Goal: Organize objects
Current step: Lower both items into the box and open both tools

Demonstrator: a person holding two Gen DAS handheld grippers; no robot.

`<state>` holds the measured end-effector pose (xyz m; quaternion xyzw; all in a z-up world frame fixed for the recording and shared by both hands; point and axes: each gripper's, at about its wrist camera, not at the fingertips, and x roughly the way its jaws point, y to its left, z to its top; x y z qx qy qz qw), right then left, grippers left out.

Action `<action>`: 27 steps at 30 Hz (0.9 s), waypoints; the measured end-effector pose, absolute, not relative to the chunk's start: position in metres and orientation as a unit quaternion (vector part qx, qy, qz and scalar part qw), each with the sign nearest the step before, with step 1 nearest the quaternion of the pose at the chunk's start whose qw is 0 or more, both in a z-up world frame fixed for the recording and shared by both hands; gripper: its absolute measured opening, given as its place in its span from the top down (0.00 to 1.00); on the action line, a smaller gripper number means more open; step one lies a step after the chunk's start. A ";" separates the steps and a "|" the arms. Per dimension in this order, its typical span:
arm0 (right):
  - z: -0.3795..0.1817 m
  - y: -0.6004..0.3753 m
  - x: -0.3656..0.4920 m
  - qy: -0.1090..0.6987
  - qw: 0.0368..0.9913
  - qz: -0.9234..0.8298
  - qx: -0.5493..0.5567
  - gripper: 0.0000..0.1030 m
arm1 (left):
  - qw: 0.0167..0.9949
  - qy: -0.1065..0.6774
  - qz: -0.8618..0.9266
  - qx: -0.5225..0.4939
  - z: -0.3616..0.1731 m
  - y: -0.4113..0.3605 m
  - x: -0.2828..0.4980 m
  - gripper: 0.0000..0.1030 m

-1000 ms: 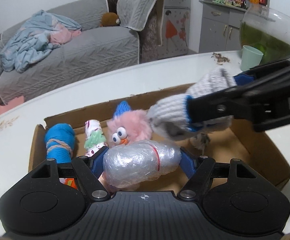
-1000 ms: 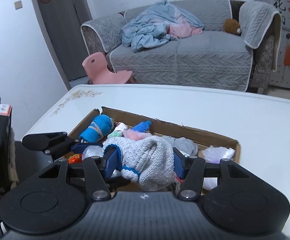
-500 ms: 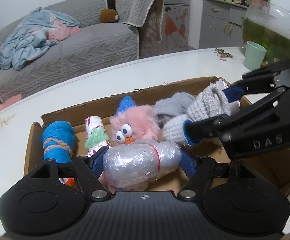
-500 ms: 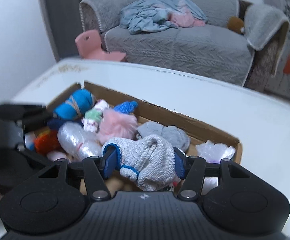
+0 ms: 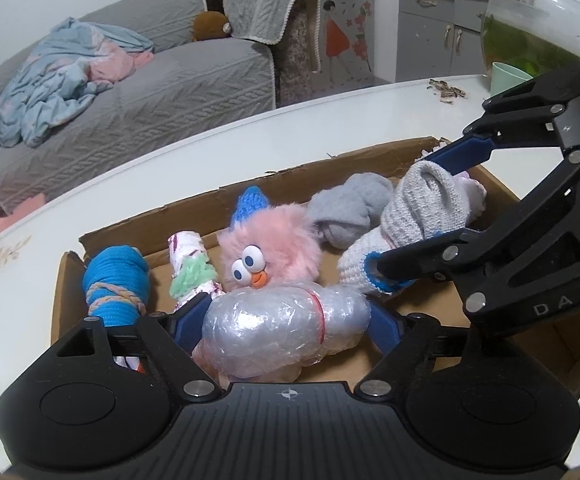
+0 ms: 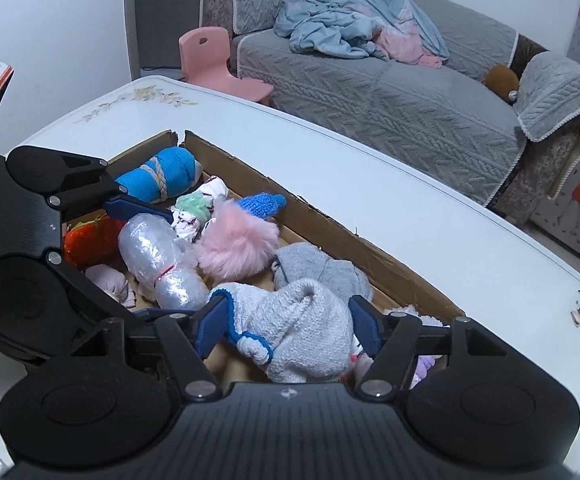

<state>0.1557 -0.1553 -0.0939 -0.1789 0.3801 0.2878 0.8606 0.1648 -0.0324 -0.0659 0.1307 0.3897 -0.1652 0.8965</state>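
Bundles sat between both sets of jaws above the cardboard box (image 5: 502,196). Our left gripper (image 5: 285,322) straddled the plastic-wrapped bundle (image 5: 285,328), whose long axis ran from nine to three o'clock across the pads; the jaws had just been opening wide, and the wrap looked barely pinched, if at all. Our right gripper (image 6: 285,330) framed the knitted grey glove (image 6: 302,332), its blue cuff toward nine o'clock, and those jaws had also just been opening, with a gap showing at the three o'clock pad. Both bundles hung low in the box, the glove at three o'clock from the pink fluffy toy (image 5: 269,240). We judged both ready to drop straight down.
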 end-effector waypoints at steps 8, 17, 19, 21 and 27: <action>-0.085 -0.154 0.152 0.374 0.862 0.285 -0.189 0.25 | 0.896 0.394 -0.160 0.128 -0.058 -0.029 0.160 0.04; -0.074 -0.154 0.143 0.366 0.859 0.292 -0.206 0.24 | 0.898 0.383 -0.158 0.144 -0.042 -0.022 0.148 0.01; -0.074 -0.154 0.143 0.366 0.859 0.292 -0.206 0.24 | 0.899 0.383 -0.159 0.141 -0.039 -0.020 0.146 0.01; -0.074 -0.153 0.141 0.368 0.856 0.296 -0.212 0.23 | 0.899 0.383 -0.157 0.141 -0.037 -0.017 0.144 0.01; -0.075 -0.150 0.138 0.378 0.848 0.291 -0.228 0.23 | 0.901 0.387 -0.138 0.137 -0.030 -0.013 0.140 0.01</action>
